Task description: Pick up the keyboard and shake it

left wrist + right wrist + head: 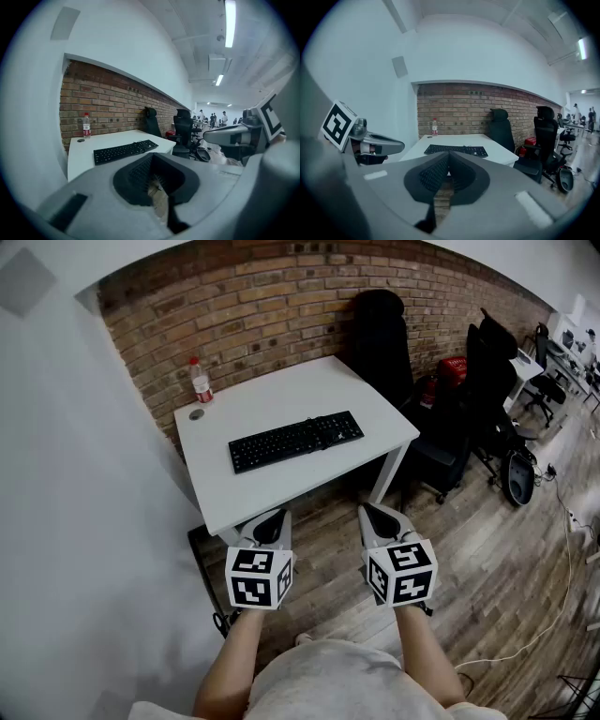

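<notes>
A black keyboard [295, 440] lies flat across the middle of the white table [272, 488]; it also shows in the left gripper view as the keyboard [124, 151] and in the right gripper view as the keyboard [456, 150]. My left gripper [271, 521] hangs shut and empty just short of the table's near edge. My right gripper [376, 515] is level with it to the right, also shut and empty, over the wooden floor. Both are well short of the keyboard.
A plastic bottle with a red cap [200, 381] and a small round lid [196, 413] stand at the table's far left corner by the brick wall [272, 306]. Black office chairs [384, 338] crowd the right side. A white cable [548, 615] runs over the floor.
</notes>
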`<control>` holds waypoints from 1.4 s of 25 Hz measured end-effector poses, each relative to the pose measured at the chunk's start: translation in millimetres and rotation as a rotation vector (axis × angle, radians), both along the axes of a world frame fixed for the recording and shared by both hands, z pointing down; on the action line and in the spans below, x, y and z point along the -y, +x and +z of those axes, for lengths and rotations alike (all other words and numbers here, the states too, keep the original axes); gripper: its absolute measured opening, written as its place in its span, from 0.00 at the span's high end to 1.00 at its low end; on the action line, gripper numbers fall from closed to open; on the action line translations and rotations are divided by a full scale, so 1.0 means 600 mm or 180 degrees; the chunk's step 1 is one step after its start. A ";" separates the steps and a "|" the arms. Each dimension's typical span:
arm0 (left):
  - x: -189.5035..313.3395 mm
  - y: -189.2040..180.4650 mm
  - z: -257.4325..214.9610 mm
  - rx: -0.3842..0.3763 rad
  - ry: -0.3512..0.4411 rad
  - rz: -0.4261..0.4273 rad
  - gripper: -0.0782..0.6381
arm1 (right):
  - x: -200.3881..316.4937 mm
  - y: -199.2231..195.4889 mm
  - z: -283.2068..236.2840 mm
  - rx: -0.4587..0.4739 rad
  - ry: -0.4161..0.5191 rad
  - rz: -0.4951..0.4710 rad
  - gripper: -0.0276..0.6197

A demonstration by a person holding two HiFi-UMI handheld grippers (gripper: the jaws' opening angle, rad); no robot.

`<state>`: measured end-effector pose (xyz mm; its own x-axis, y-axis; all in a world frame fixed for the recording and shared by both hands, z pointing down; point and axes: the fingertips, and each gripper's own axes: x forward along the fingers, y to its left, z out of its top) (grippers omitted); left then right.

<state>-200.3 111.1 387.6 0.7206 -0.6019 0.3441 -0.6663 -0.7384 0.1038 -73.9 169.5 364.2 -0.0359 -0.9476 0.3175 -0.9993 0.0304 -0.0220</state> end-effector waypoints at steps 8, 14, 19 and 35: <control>0.025 -0.002 0.018 -0.0003 -0.0076 0.0026 0.91 | 0.018 0.003 0.016 0.0025 -0.0009 0.0083 0.94; 0.054 0.017 0.035 0.0023 -0.0137 0.0031 0.91 | 0.044 0.026 0.031 0.0061 -0.0034 0.0119 0.94; 0.097 0.041 0.047 0.0031 -0.0144 -0.0087 0.91 | 0.090 0.061 0.044 0.0064 -0.0008 0.0056 0.94; 0.255 0.179 0.077 0.0168 -0.0220 -0.0652 0.91 | 0.292 0.211 0.080 0.0154 -0.0124 -0.0576 0.94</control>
<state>-93.1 -42.2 434.0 0.5657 -0.7075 0.4236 -0.8074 -0.5795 0.1103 52.8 -5.8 412.4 -0.2208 -0.9113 0.3476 -0.9753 0.2078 -0.0746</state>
